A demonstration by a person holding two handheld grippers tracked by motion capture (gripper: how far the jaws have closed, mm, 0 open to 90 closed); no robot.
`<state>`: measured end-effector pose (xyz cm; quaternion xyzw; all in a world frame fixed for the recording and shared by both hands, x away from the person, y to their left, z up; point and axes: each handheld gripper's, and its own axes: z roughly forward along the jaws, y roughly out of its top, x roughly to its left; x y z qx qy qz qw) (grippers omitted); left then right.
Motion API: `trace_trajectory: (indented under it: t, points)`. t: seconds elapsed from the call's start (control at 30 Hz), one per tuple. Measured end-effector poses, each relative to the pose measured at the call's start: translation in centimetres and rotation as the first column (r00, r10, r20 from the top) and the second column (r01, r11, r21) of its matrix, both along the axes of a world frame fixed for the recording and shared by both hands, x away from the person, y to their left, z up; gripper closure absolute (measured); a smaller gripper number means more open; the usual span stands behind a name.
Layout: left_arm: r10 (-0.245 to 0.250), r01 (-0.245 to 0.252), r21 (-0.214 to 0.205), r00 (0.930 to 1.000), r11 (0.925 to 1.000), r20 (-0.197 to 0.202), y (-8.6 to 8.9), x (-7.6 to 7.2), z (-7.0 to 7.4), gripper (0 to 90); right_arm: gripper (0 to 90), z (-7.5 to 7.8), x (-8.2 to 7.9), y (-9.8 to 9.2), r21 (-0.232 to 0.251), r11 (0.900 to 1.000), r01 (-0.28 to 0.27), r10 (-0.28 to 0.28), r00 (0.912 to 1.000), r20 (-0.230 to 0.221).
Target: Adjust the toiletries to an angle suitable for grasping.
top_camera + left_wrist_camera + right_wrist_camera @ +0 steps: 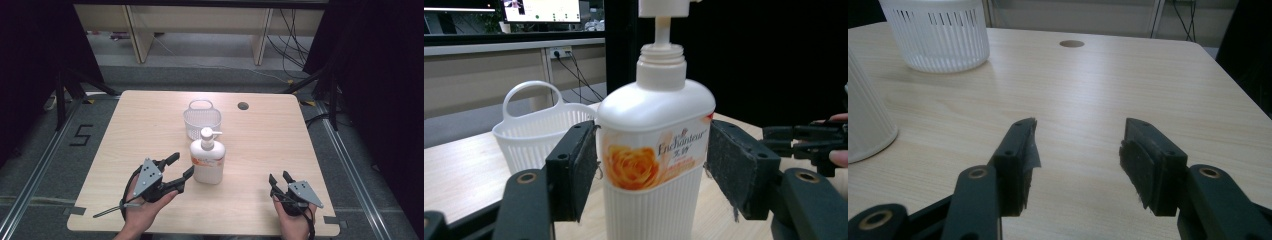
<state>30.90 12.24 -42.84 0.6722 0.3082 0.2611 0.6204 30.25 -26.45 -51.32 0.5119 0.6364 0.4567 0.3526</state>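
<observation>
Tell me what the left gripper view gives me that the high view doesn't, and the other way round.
Left gripper view: the rose label on the bottle, and the left gripper with its fingers flanking it closely; contact is unclear. High view: the whole table and its cable hole. Both: the bottle, the white basket behind it and the open right gripper.
</observation>
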Motion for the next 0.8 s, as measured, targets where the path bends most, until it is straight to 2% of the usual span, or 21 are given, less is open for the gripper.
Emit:
trace_trajectory:
  t: [0.03,0.07,0.1,0.17,0.2,0.27,0.33,0.4,0.43,0.53,0.57,0.63,0.67,0.7,0.77,0.8]
  points:
    - [-0.011,0.011,0.001,0.9993,0.9999,0.036,-0.2,0.3,0.2,36.3,47.8,0.0,0.0,0.0,0.000,1.0000,0.000,0.000,1.0000,-0.001]
    - [-0.004,0.004,0.018,0.9997,0.9998,0.025,-0.3,0.2,0.4,36.4,47.8,0.0,0.0,0.0,0.001,1.0000,0.001,-0.001,1.0000,-0.001]
    - [-0.012,0.012,0.000,0.9991,0.9999,0.041,-0.6,0.4,0.5,36.3,47.8,0.0,0.0,0.0,0.000,1.0000,0.000,0.000,1.0000,0.000]
    - [-0.004,0.004,0.008,0.9994,1.0000,0.034,-0.9,0.4,0.9,36.4,47.7,0.0,0.0,0.0,-0.003,1.0000,-0.002,0.002,1.0000,0.000]
    - [-0.003,0.003,0.003,0.9994,1.0000,0.035,-1.1,0.5,1.0,36.4,47.7,0.0,-0.1,0.2,0.019,0.9998,0.008,-0.008,0.9999,-0.012]
    - [-0.003,0.003,0.005,0.9992,1.0000,0.039,-1.5,0.6,1.3,36.3,47.6,-0.1,0.0,0.2,0.022,0.9997,0.007,-0.007,1.0000,0.004]
    - [-0.001,0.001,0.002,0.9991,1.0000,0.042,-1.9,0.6,1.5,36.3,47.6,0.0,-0.1,0.2,0.020,0.9998,0.008,-0.007,0.9999,-0.012]
    - [0.005,-0.005,-0.002,0.9991,1.0000,0.043,-2.2,0.8,1.7,36.3,47.6,0.0,0.0,0.2,0.019,0.9998,0.005,-0.005,1.0000,-0.004]
    - [0.006,-0.006,-0.001,0.9991,1.0000,0.043,-2.3,0.8,1.8,36.3,47.5,-0.2,0.1,0.3,0.020,0.9997,0.010,-0.010,0.9998,0.018]
    - [0.014,-0.014,-0.004,0.9987,0.9999,0.049,-2.8,1.0,2.2,36.3,47.5,-0.1,0.2,0.0,-0.021,0.9998,-0.008,0.008,0.9994,0.034]
    - [0.014,-0.014,-0.003,0.9985,0.9999,0.053,-2.9,1.1,2.3,36.3,47.5,-0.1,0.1,0.0,-0.016,0.9998,-0.007,0.008,0.9998,0.020]
    - [0.019,-0.019,-0.006,0.9984,0.9998,0.054,-3.2,1.3,2.6,36.3,47.4,-0.1,0.2,0.0,-0.015,0.9999,-0.003,0.004,0.9994,0.034]
    - [0.019,-0.019,-0.004,0.9982,0.9998,0.056,-3.3,1.3,2.7,36.4,47.4,-0.2,0.1,0.3,0.021,0.9998,0.007,-0.007,0.9998,0.021]
    - [0.021,-0.021,-0.007,0.9982,0.9998,0.056,-3.4,1.4,2.8,36.3,47.4,-0.2,0.1,0.3,0.023,0.9997,0.006,-0.007,0.9998,0.021]
    - [0.024,-0.024,-0.010,0.9982,0.9997,0.055,-3.5,1.5,2.9,36.4,47.4,-0.1,0.1,0.1,0.004,1.0000,0.000,0.000,0.9998,0.021]
    - [0.027,-0.026,-0.010,0.9981,0.9996,0.055,-3.5,1.6,3.0,36.4,47.3,-0.2,0.3,0.0,-0.010,0.9999,-0.009,0.010,0.9993,0.035]
